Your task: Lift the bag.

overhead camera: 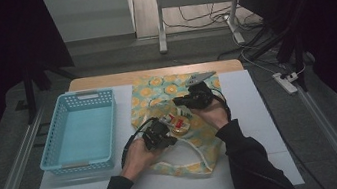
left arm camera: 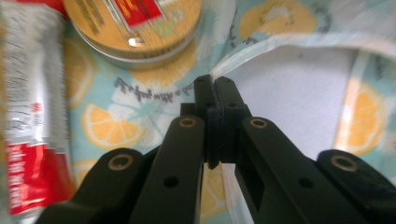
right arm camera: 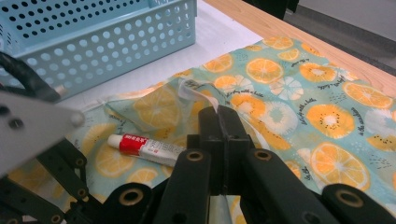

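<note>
A light blue perforated basket (overhead camera: 81,130) is set on the white mat (overhead camera: 262,126) at the left, well apart from the wooden table edge (overhead camera: 103,80) at the far side. Beyond the table, a white desk frame (overhead camera: 161,19), loose cables (overhead camera: 200,16) and a power strip (overhead camera: 286,82) (on the floor) are noted.

Wooden table (overhead camera: 103,80) w/ white mat (overhead camera: 260,111) on top. On mat: light-blue perforated basket (overhead camera: 80,128), well left of left gripper (overhead camera: 161,135); orange-print cloth bag (overhead camera: 155,89) spread flat under both grippers, right gripper (overhead camera: 189,102) over its middle.
</note>
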